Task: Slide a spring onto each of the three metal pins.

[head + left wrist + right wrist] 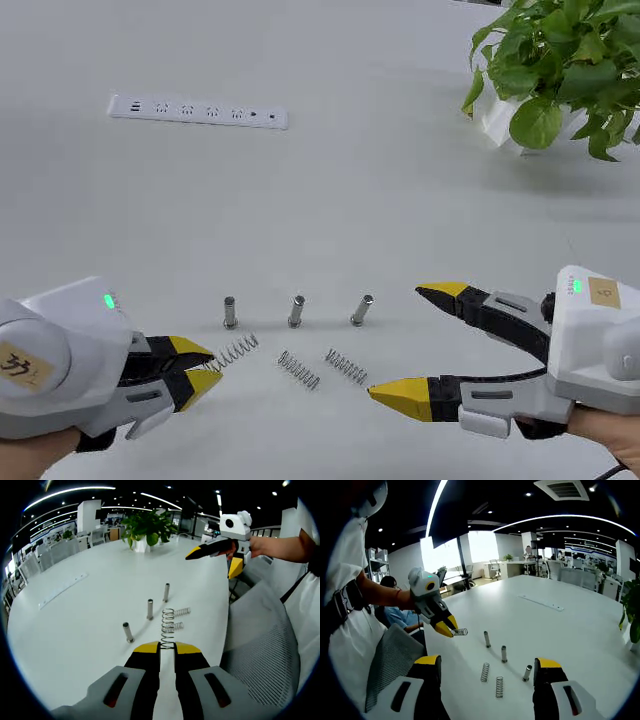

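Three short metal pins (230,312) (296,311) (362,310) stand upright in a row on the white table, all bare. My left gripper (205,370) is shut on the end of one spring (235,351), which sticks out from its yellow tips toward the left pin; the left gripper view shows the same spring (167,625) pinched at the tips (167,647). Two more springs (298,370) (346,366) lie loose in front of the pins. My right gripper (396,342) is open, right of the loose springs, and holds nothing (487,662).
A white power strip (197,111) lies at the far left of the table. A potted plant (560,60) stands at the far right corner. A grey mesh chair (265,645) sits just off the table's near edge.
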A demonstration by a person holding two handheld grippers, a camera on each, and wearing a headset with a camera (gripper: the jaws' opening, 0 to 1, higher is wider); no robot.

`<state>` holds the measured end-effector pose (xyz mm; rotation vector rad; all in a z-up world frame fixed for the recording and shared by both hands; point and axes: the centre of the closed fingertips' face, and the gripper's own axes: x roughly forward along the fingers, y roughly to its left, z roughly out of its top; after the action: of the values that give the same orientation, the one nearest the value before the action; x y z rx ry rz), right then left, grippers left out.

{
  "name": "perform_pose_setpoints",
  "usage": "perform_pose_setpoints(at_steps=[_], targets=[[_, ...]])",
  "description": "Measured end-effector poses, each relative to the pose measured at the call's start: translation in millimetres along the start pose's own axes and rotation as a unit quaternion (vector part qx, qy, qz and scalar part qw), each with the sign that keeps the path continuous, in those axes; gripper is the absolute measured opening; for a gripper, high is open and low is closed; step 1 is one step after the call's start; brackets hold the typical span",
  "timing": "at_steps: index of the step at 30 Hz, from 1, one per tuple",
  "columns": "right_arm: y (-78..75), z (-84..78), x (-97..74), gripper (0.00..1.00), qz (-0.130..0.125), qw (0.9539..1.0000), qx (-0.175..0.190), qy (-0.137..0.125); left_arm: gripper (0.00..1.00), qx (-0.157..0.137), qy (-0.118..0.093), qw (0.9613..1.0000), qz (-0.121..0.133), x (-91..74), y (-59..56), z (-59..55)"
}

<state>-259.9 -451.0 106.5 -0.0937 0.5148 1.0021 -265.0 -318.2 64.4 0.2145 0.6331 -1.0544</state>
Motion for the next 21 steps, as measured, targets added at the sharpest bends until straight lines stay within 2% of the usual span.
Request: perform_pose_setpoints(at_steps=[4, 8, 12, 17, 21], targets=[[8.0, 16.5, 8.2, 0.69, 0.017, 0.9995, 0.015, -0.021, 0.07, -0.010, -0.032, 0.9994, -0.007, -1.4, -6.7, 17.5], [16.6, 29.8, 15.7, 0.62, 0.036, 0.9983, 0.028, -0.036, 0.07, -0.014, -0.052, 0.9985, -0.011, -1.7, -11.5, 29.3], [27.5, 44.8, 22.2, 0.51, 0.061, 0.9949, 0.053, -0.060, 0.07, -0.018, -0.075, 0.9968, -0.018, -2.9, -17.1, 42.2], [34.9, 53.6, 30.7, 0.42, 0.073, 0.9919, 0.074, -0.073, 0.07, -0.022, -0.101, 0.9943, -0.023, -4.8, -21.7, 55.8], [36.3, 62.4, 33.1, 0.35, 0.079, 0.9877, 0.099, -0.092, 0.07, -0.026, -0.121, 0.9919, -0.029, -6.6, -25.6, 65.5]])
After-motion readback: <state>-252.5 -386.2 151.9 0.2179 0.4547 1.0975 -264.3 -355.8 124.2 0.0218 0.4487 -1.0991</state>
